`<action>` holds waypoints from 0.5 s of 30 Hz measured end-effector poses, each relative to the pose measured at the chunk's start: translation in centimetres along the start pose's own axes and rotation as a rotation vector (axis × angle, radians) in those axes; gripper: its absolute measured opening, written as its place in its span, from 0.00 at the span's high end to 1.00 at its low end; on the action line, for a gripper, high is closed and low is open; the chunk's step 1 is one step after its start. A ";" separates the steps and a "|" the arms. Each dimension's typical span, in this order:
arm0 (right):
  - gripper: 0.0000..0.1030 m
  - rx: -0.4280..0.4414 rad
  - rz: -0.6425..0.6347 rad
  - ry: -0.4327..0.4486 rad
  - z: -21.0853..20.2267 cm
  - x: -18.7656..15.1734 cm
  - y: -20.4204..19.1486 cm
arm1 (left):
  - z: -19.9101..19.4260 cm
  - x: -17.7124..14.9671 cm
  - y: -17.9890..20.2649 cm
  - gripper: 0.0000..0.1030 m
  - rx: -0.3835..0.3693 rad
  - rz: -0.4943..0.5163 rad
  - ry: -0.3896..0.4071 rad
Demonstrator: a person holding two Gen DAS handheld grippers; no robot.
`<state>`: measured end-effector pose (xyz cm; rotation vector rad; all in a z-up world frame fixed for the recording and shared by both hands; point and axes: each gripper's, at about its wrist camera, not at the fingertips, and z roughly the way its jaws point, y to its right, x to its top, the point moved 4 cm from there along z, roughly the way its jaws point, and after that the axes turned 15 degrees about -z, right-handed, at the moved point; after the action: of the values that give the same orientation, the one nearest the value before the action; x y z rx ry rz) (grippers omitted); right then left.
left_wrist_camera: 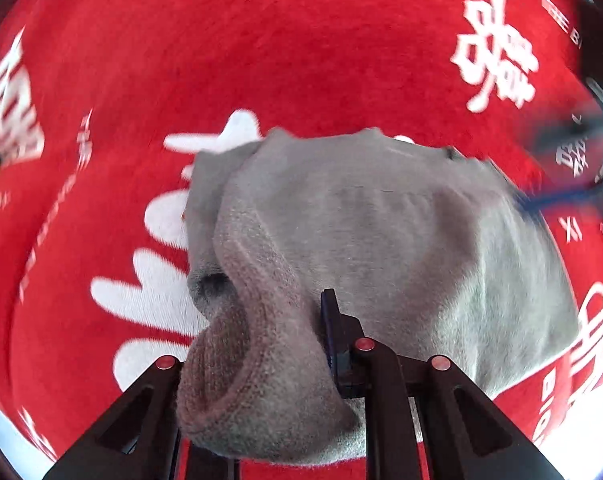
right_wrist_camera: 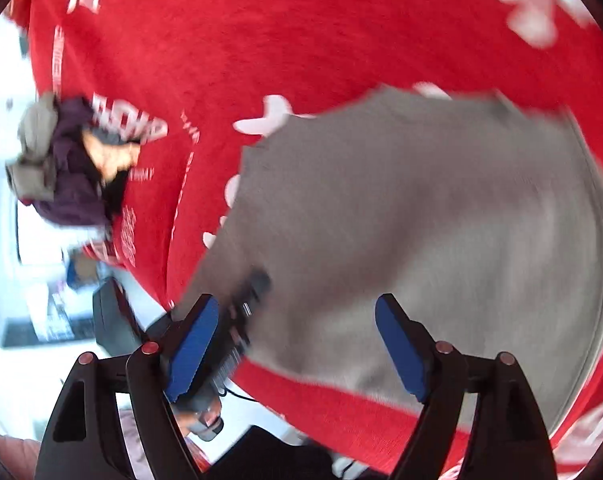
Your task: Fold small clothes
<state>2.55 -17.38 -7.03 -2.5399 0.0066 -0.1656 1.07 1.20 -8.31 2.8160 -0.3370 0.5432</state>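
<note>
A grey knit garment [left_wrist_camera: 381, 232] lies on the red cloth [left_wrist_camera: 261, 40] with white print. My left gripper [left_wrist_camera: 261, 360] is shut on the garment's ribbed hem and holds that edge lifted, with the fabric bunched between the fingers. In the right wrist view the same grey garment [right_wrist_camera: 421, 220] lies spread below my right gripper [right_wrist_camera: 297, 344]. The right gripper is open and empty, its blue pads [right_wrist_camera: 193, 344] apart just above the garment's near edge. The left gripper's body [right_wrist_camera: 245, 304] shows blurred at that edge.
A pile of other small clothes [right_wrist_camera: 65, 168], purple, grey and orange, sits at the left edge of the red cloth [right_wrist_camera: 301, 40]. Beyond that edge are a white floor and a dark chair [right_wrist_camera: 113, 316]. Both views are motion-blurred.
</note>
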 end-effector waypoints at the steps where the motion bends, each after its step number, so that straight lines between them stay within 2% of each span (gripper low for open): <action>1: 0.18 -0.006 -0.017 -0.023 0.4 1.2 -0.4 | -0.3 0.0 0.3 0.82 0.000 0.023 0.007; 2: 0.18 -0.010 -0.047 -0.069 1.6 3.4 -1.2 | -0.5 -0.1 0.7 0.82 0.001 0.055 0.017; 6: 0.14 -0.022 -0.150 -0.248 6.2 7.8 -4.3 | -1.0 -0.5 1.5 0.81 0.000 0.132 0.041; 10: 0.08 -0.041 -0.241 -0.420 10.9 9.3 -7.1 | -1.2 -0.7 2.0 0.81 -0.002 0.166 0.057; 11: 0.05 -0.065 -0.266 -0.480 12.5 9.5 -7.6 | -1.2 -0.7 2.0 0.81 -0.006 0.165 0.060; 15: 0.03 -0.192 -0.328 -0.597 16.1 10.0 -8.3 | -1.5 -0.7 1.9 0.81 -0.021 0.156 0.064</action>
<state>14.18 -1.87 -14.42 -2.6639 -0.6542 0.4912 -0.61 -0.08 -6.88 2.7599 -0.5489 0.6575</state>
